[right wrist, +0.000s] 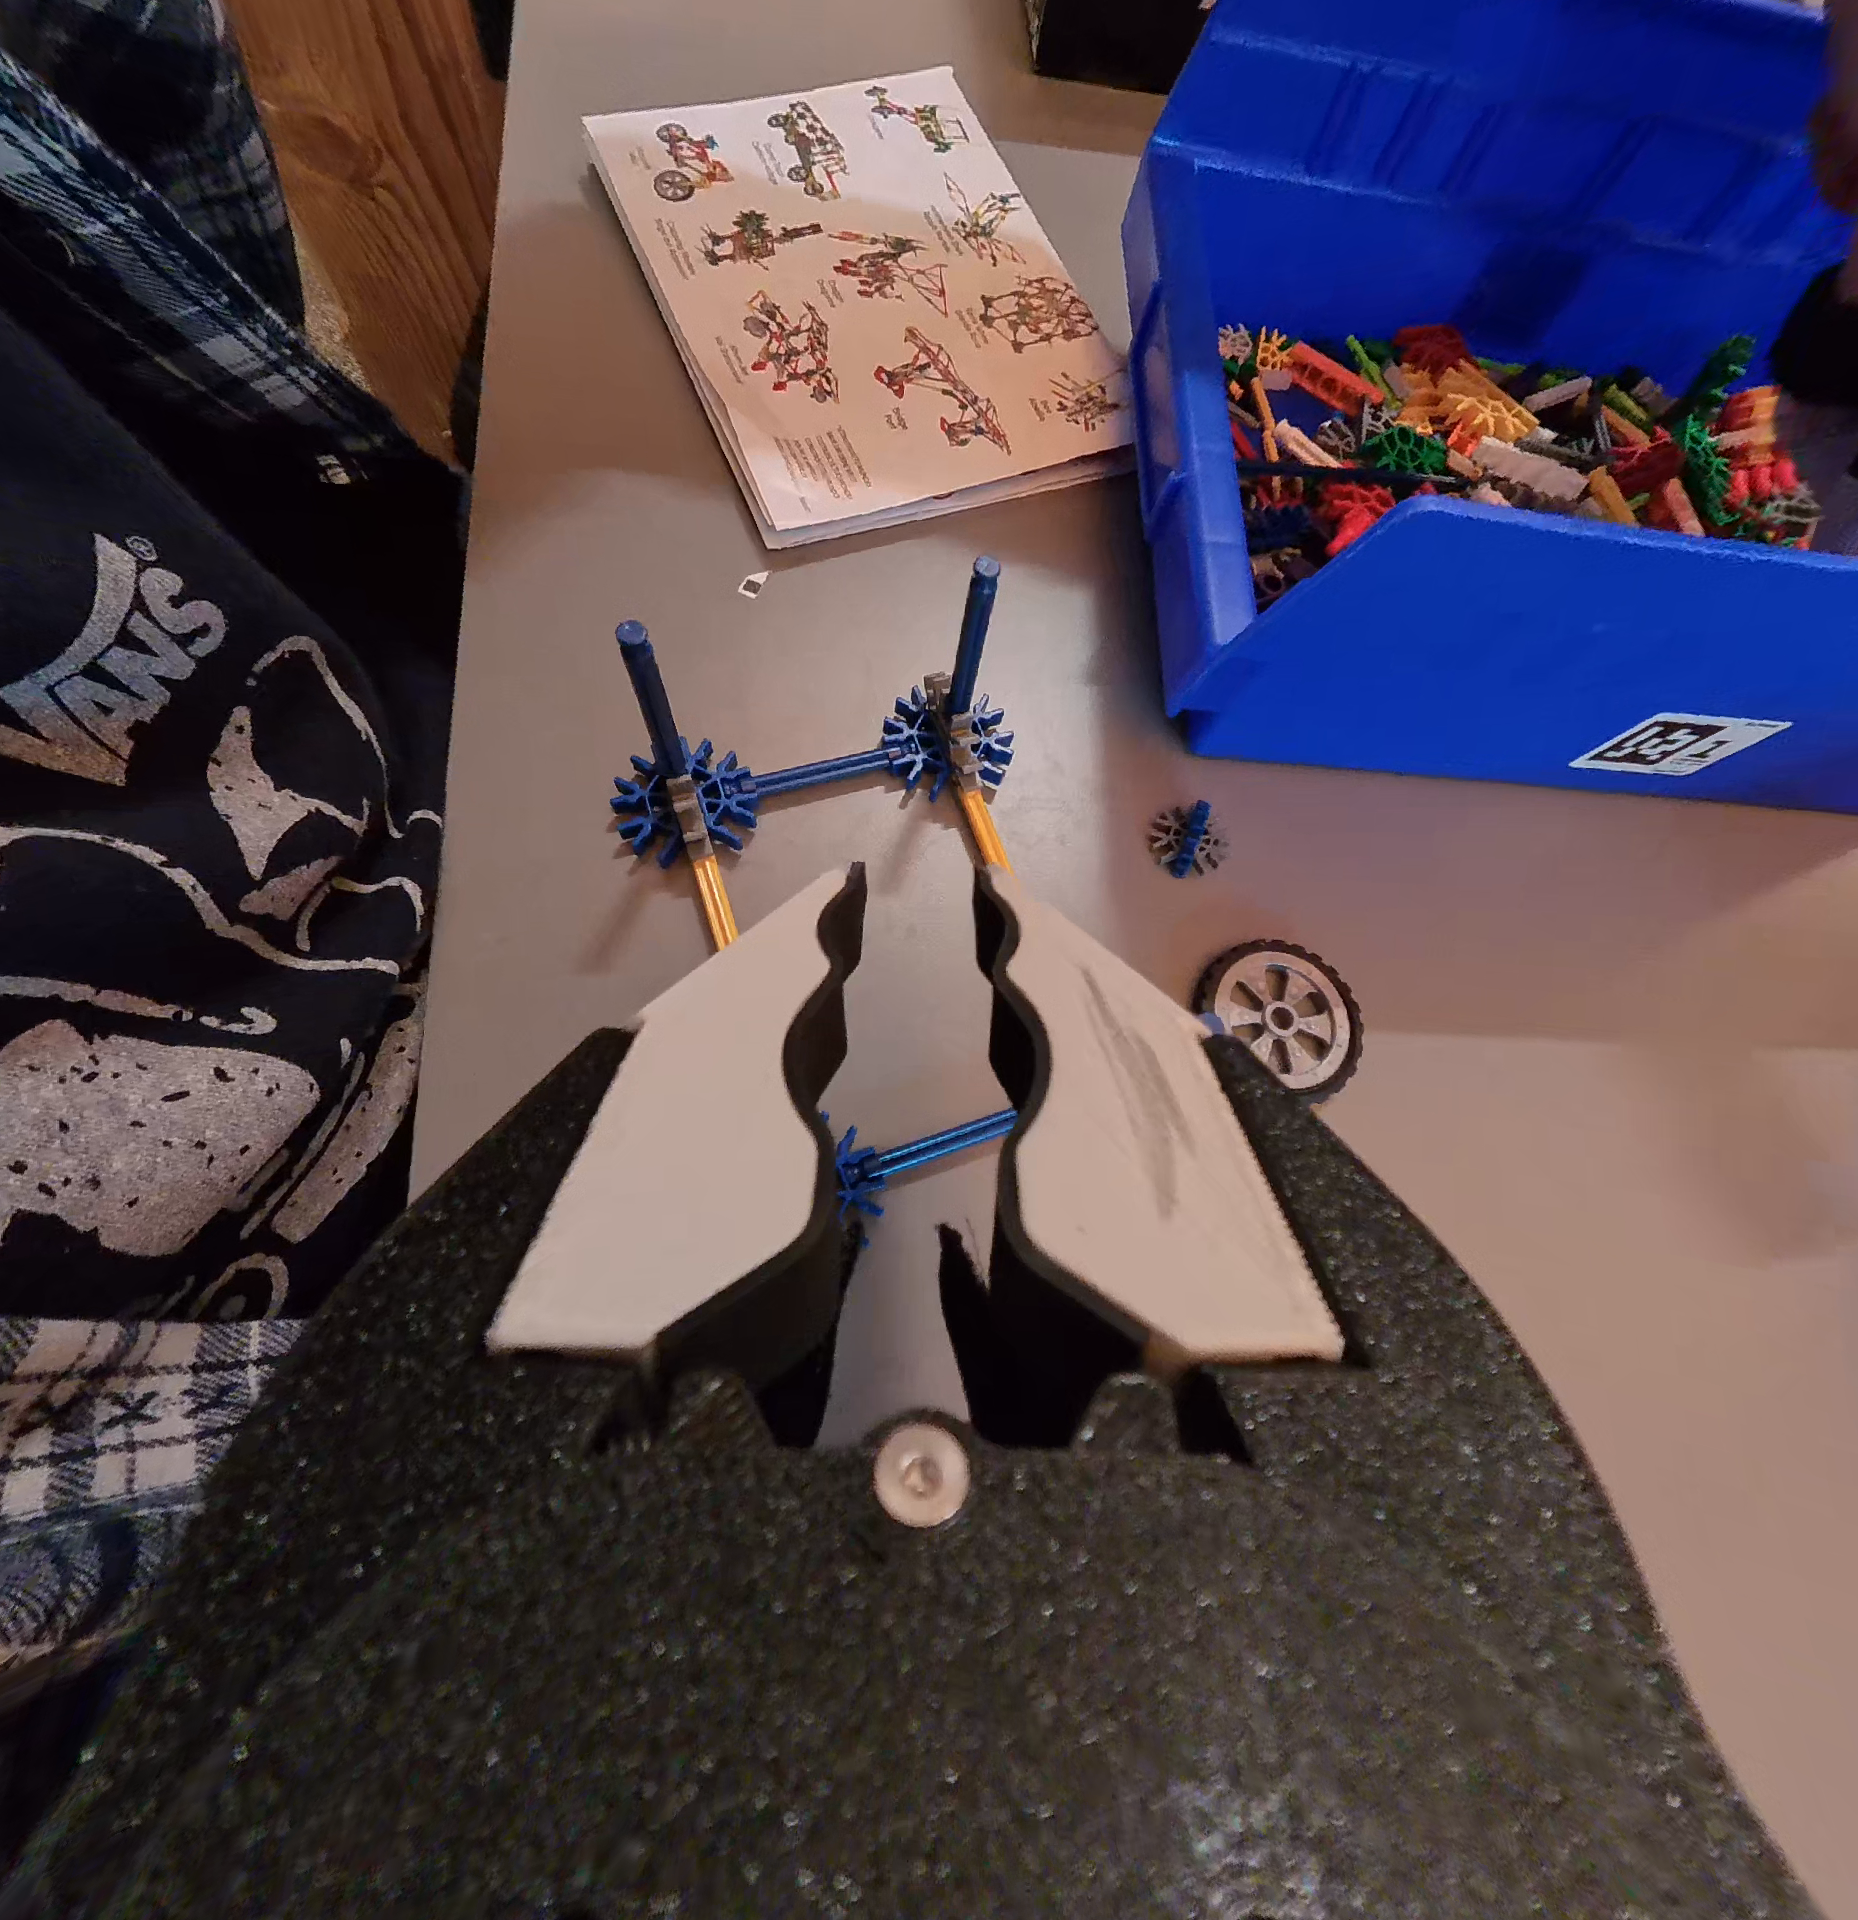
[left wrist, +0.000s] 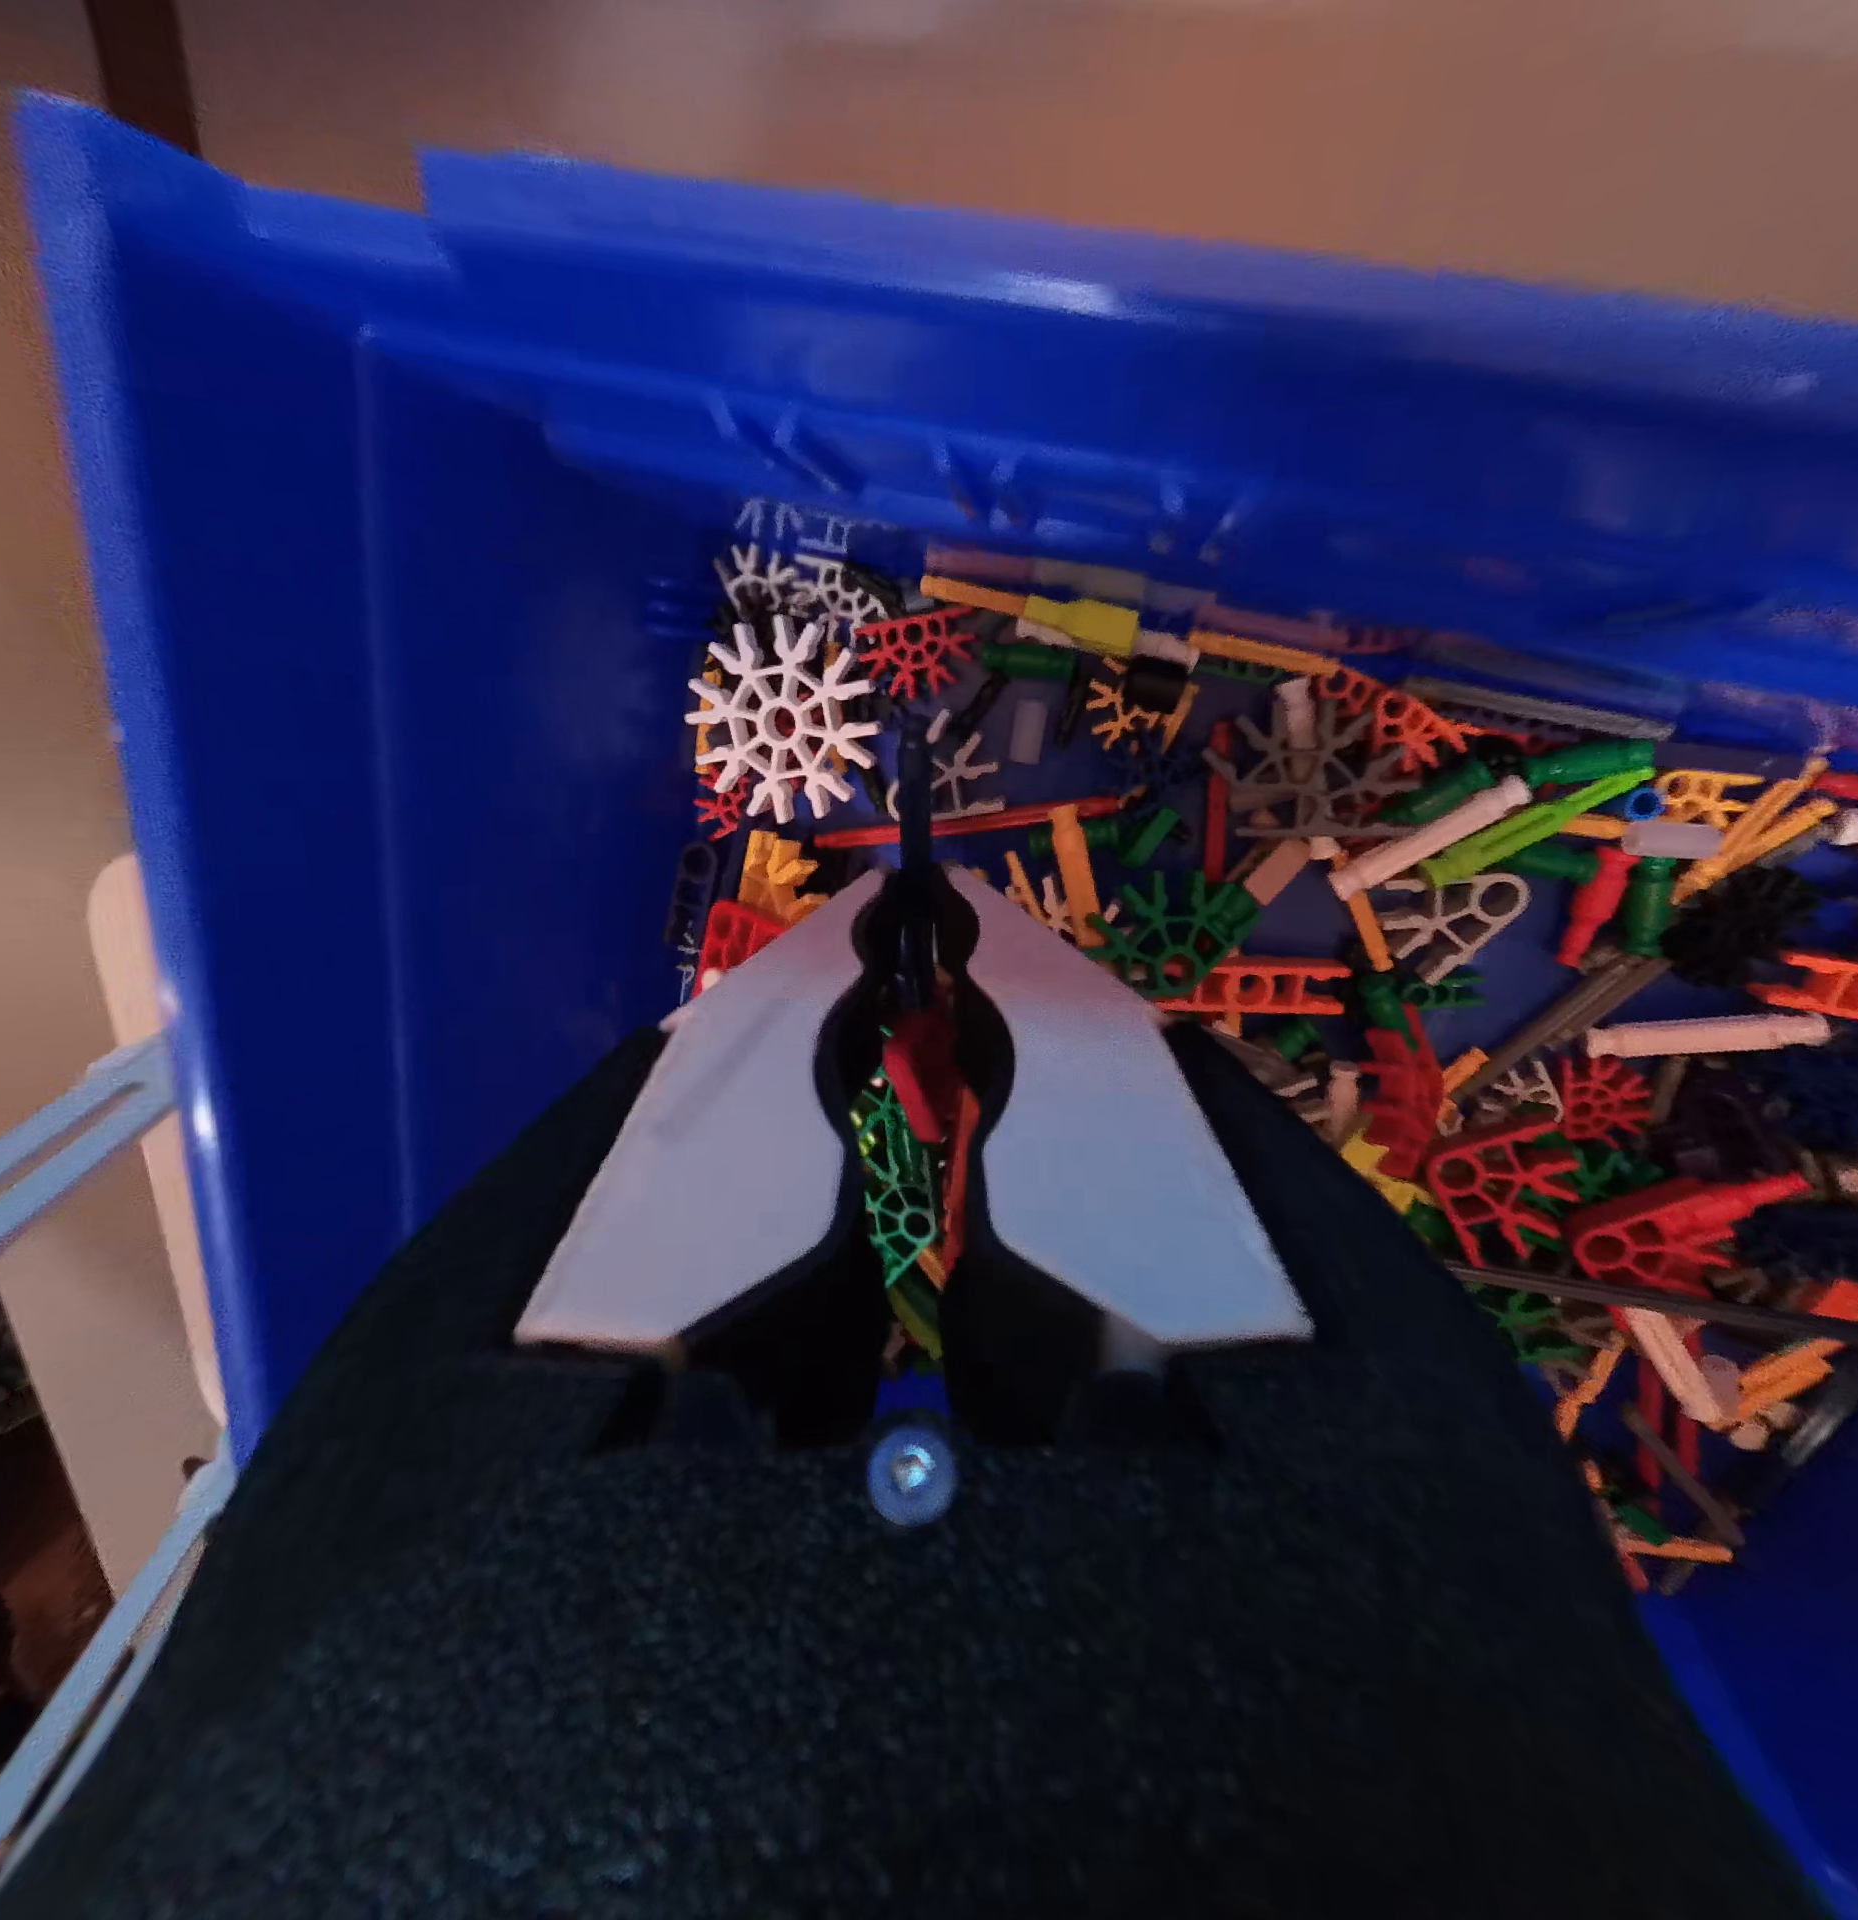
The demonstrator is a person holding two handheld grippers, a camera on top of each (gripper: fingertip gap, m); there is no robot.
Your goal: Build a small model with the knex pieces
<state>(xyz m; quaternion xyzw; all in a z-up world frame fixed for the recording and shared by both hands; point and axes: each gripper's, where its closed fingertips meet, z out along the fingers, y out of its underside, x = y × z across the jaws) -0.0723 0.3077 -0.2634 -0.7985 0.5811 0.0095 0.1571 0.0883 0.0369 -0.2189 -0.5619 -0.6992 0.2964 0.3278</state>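
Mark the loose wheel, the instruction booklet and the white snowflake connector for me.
wheel (right wrist: 1280, 1019): right wrist view, on its grey spoked hub.
instruction booklet (right wrist: 863, 301): right wrist view, middle of the open page.
white snowflake connector (left wrist: 783, 719): left wrist view, on its centre ring, inside the blue bin.

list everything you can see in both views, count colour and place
bin: one, blue, table's far right
loose building pieces: many, mixed colours, inside bin
white snowflake connector: one, bin's back corner
instruction booklet: one, white, left of bin
rod frame: one, blue with yellow rods, table centre
small connector: one, blue-grey, lying alone
wheel: one, grey, black tyre, beside right tool
left tool: shut on thin dark piece, in bin
right tool: open, above frame
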